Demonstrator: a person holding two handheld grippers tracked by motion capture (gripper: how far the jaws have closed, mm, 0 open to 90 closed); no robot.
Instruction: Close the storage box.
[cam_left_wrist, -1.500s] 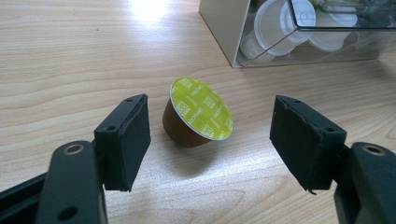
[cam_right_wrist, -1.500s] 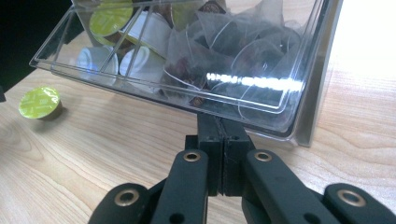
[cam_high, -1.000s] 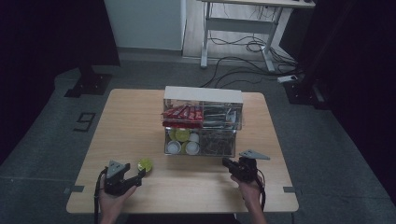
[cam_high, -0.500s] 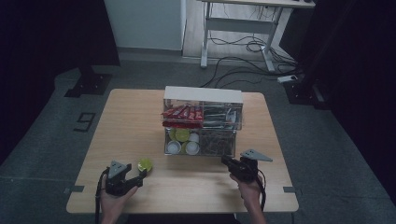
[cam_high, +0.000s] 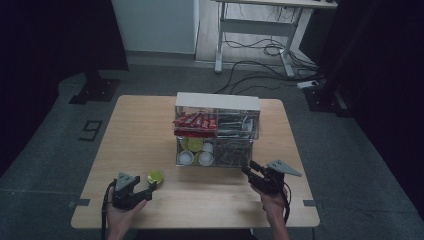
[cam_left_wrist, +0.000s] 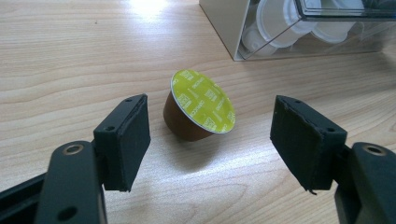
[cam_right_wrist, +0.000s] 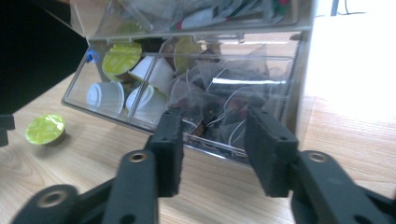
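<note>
A coffee capsule (cam_left_wrist: 198, 107) with a yellow-green lid lies tilted on its side on the wooden table (cam_high: 140, 130). My left gripper (cam_left_wrist: 212, 116) stands open around it, a pad on each side and neither touching. In the high view this gripper (cam_high: 150, 187) sits at the table's near left, by the capsule (cam_high: 155, 176). My right gripper (cam_right_wrist: 212, 126) has just been opening. Nothing is pressed between its pads, and the clear organizer's lower drawer of tea bags (cam_right_wrist: 224, 93) stands right in front of them. From above the right gripper (cam_high: 250, 170) is at the organizer's (cam_high: 217, 102) near right corner.
The organizer holds red packets (cam_high: 195, 121) on top, and white and green capsules (cam_right_wrist: 105, 95) in the lower left compartment. Its corner (cam_left_wrist: 224, 28) stands beyond the loose capsule. A metal desk (cam_high: 260, 25) and cables (cam_high: 250, 55) are on the floor behind the table.
The right gripper's jaws stand wider apart than before. Both hands, the capsule and the organizer stay where they were.
</note>
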